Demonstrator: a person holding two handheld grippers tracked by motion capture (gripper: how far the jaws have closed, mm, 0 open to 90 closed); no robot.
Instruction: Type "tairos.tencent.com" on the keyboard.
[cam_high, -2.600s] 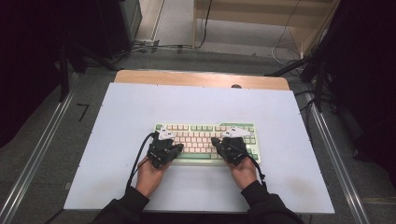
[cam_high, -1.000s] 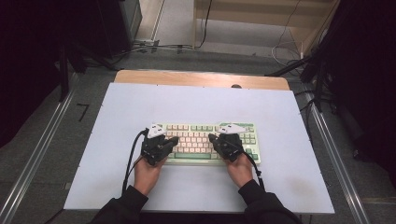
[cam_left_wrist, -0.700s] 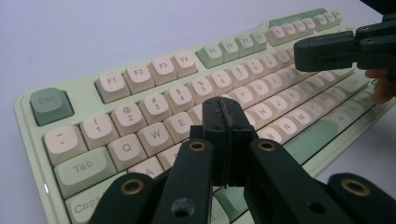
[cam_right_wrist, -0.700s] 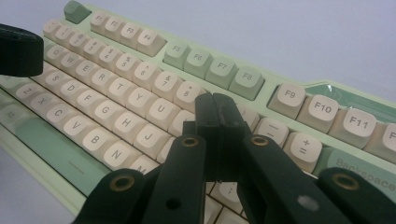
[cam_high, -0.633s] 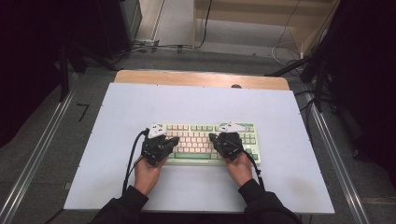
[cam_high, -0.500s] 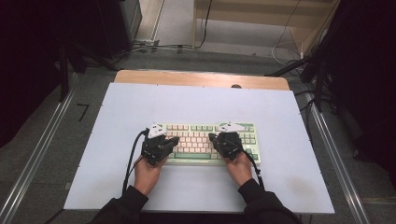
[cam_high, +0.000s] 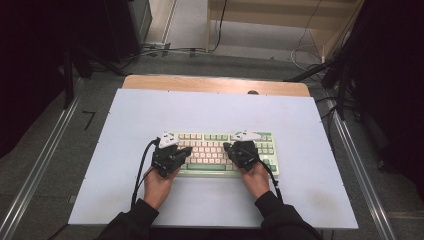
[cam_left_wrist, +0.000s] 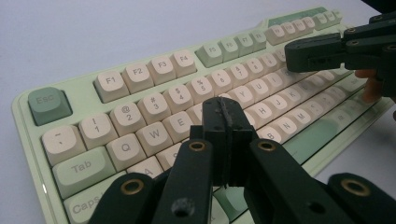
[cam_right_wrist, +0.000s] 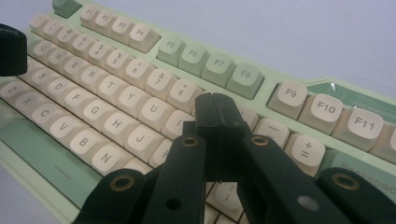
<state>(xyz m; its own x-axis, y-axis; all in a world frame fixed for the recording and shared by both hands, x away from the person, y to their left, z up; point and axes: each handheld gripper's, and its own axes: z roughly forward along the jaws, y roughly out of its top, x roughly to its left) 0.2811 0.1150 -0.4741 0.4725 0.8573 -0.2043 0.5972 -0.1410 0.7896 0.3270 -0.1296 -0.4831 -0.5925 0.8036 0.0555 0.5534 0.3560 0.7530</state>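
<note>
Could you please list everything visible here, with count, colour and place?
keyboard: one, pale green case with cream and green keys, near the middle of the mat, under both grippers.
mat: one, white, covering most of the table.
table: one, wooden edge showing beyond the mat's far side.
cables: several, dark and pale, on the floor behind the table.
left gripper: one, black, jaws shut, tips over the keyboard's left letter keys.
right gripper: one, black, jaws shut, tips over the right-hand keys.
hands: two, in dark sleeves, at the near edge.
</note>
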